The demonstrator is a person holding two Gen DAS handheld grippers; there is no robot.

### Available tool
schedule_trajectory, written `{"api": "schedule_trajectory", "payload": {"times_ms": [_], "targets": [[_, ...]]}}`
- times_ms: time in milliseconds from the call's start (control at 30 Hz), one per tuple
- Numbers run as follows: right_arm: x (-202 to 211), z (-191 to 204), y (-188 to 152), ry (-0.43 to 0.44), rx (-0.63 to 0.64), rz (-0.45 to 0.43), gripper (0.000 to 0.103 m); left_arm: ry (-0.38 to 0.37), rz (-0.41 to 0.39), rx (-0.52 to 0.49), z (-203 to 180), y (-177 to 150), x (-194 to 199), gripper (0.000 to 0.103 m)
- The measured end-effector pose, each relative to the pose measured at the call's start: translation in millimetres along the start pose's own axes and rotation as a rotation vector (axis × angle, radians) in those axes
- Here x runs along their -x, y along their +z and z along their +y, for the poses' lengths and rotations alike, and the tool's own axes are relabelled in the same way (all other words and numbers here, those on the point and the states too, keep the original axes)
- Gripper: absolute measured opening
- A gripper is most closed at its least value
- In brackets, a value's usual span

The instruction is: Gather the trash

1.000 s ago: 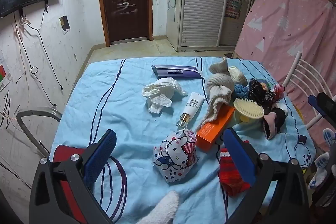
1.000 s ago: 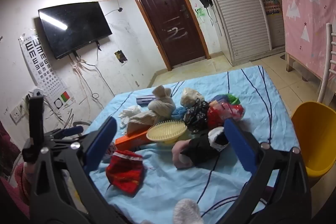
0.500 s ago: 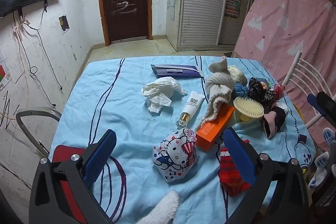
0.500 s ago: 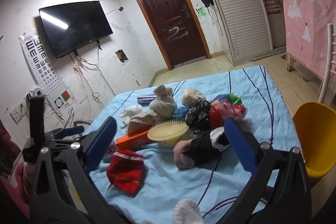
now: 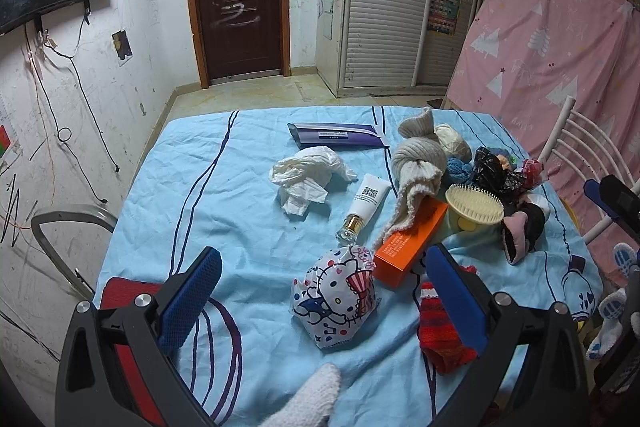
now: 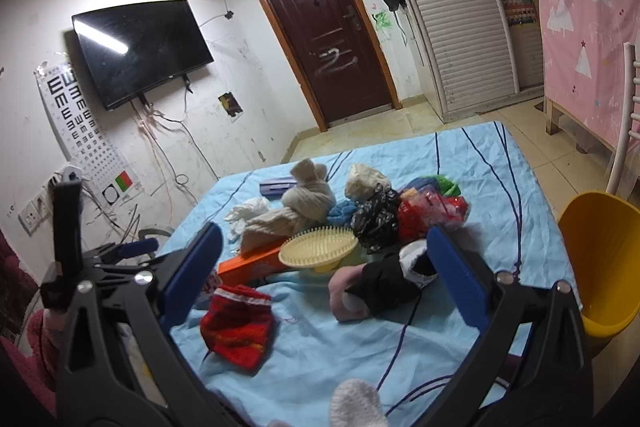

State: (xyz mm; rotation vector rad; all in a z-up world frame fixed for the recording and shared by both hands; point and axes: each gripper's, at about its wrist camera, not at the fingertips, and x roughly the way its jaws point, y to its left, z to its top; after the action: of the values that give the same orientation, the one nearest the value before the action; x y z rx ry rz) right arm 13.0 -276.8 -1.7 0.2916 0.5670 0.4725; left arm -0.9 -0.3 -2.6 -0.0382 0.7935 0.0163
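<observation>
Hovering, jaws apart, empty: left gripper [image 5: 322, 291], right gripper [image 6: 326, 265] | yellow bin [image 6: 600, 267] interior seemingly bare, partly hidden

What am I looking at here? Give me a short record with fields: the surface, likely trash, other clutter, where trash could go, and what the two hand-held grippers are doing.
surface: table under a light blue cloth
likely trash: crumpled white tissue; black plastic bag; red wrapper
other clutter: orange box; yellow brush; red sock; white tube
possible bin: yellow container beside the table
left hand-held gripper: open, holding nothing
right hand-held gripper: open, holding nothing
</observation>
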Motion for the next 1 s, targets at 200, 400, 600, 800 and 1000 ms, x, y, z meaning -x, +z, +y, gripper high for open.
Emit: {"api": "schedule_trajectory", "payload": {"times_ms": [200,400,600,800,1000], "targets": [[-1.7,-1.1,0.1,0.003,-0.003,0.005,0.098,0.002,0.003,-0.001,0.2,1.1,-1.2,0.093],[-1.5,-0.1,-0.1,0.004,-0.003,0.005,0.098,0.006,0.007,-0.003,-0.2,1.6,-2.8,0.093],[-2.9,0.0,-0.2,0.003,-0.001,0.008,0.098,0.005,0.008,-0.001,1.7,2.5,-3.5,0.093],[-3.5,0.6,0.1,-0.001,0.001,0.007,0.098,0.002,0.008,-0.002,2.0,2.5,-3.8,0.093],[-3.8,0.3,0.0,0.001,0.001,0.007,0.098,0.003,0.008,-0.002,2.5,2.9,-4.1,0.093]]}}
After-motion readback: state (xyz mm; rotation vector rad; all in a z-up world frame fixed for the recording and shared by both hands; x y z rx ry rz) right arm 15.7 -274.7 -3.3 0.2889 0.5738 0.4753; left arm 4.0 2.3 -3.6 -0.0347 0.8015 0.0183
